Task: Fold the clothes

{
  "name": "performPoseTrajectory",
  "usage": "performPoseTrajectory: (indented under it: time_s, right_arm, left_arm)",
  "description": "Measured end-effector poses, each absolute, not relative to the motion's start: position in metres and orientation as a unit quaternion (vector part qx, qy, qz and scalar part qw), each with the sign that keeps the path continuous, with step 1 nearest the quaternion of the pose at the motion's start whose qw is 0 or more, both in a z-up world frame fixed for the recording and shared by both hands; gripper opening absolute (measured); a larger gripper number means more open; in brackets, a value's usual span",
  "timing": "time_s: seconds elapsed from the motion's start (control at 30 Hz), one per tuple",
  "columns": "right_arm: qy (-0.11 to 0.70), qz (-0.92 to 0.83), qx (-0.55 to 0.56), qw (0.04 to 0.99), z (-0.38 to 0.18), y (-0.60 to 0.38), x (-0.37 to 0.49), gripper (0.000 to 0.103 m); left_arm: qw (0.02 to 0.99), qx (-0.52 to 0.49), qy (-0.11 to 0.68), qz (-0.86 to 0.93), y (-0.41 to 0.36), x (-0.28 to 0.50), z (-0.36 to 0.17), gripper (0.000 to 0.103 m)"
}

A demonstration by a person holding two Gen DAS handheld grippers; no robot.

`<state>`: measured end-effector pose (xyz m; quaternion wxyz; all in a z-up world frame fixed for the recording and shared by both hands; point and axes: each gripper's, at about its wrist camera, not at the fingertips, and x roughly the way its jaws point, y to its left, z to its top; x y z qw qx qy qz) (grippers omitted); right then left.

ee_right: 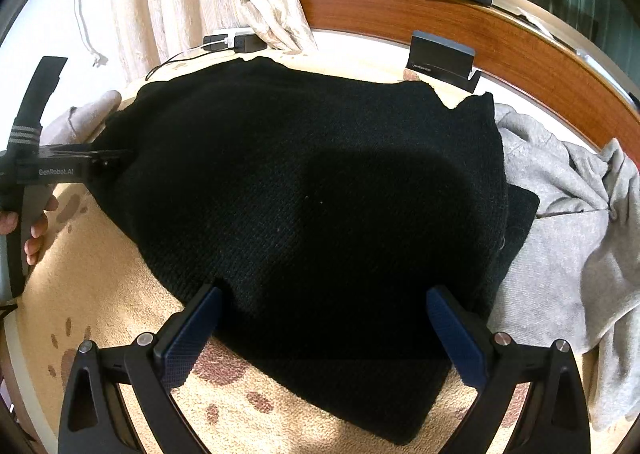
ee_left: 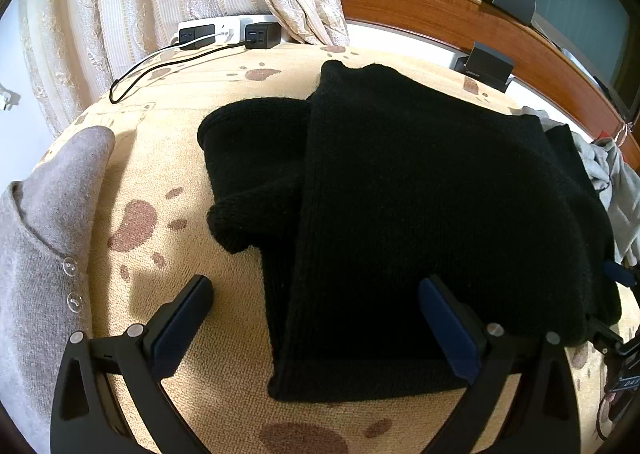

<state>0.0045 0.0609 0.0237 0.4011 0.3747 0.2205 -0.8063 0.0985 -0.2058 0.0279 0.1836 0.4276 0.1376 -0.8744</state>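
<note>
Left wrist: left gripper [ee_left: 316, 318] jaws open, empty, straddling the folded black knit sweater [ee_left: 420, 214] on the paw-print worktop [ee_left: 160, 174]; closing may snag only 1 layer.

Right wrist: right gripper [ee_right: 324, 330] jaws open, empty over the sweater; edge possibly overlaps grey hoodie [ee_right: 568, 230], risking dragging it.

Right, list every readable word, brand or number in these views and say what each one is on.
"GenRobot.AI": on the body of the left gripper, seen from the right wrist view.
White lettering on the black box by the wooden ledge: too small to read surely.
Print on a device at the left wrist view's right edge: blurred, unreadable.
</note>
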Motion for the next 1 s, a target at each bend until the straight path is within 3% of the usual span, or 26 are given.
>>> performPoseTrajectory:
  time_s: [0.3,0.5,0.6,0.77,1.0]
  right_arm:
    - [0.225,-0.821,0.358,0.384,0.032,0.062,0.015,0.103]
    - [0.264,-0.845,0.265,0.382,0.068,0.049,0.051,0.103]
    - [0.274,-0.836,0.251,0.403,0.074,0.03,0.063,0.103]
    - [0.279,-0.812,0.235,0.456,0.073,-0.006,0.082,0.103]
    - [0.294,-0.771,0.199,0.529,0.071,-0.054,0.125,0.103]
  left_arm:
    - [0.184,0.415,0.153,-0.878,-0.209,0.106,0.031,0.103]
    - [0.196,0.389,0.151,-0.887,-0.209,0.116,0.044,0.103]
    - [0.217,0.353,0.166,-0.895,-0.22,0.129,0.057,0.103]
    - [0.284,0.261,0.26,-0.885,-0.267,0.172,0.071,0.103]
    - [0.282,0.254,0.283,-0.881,-0.276,0.183,0.07,0.103]
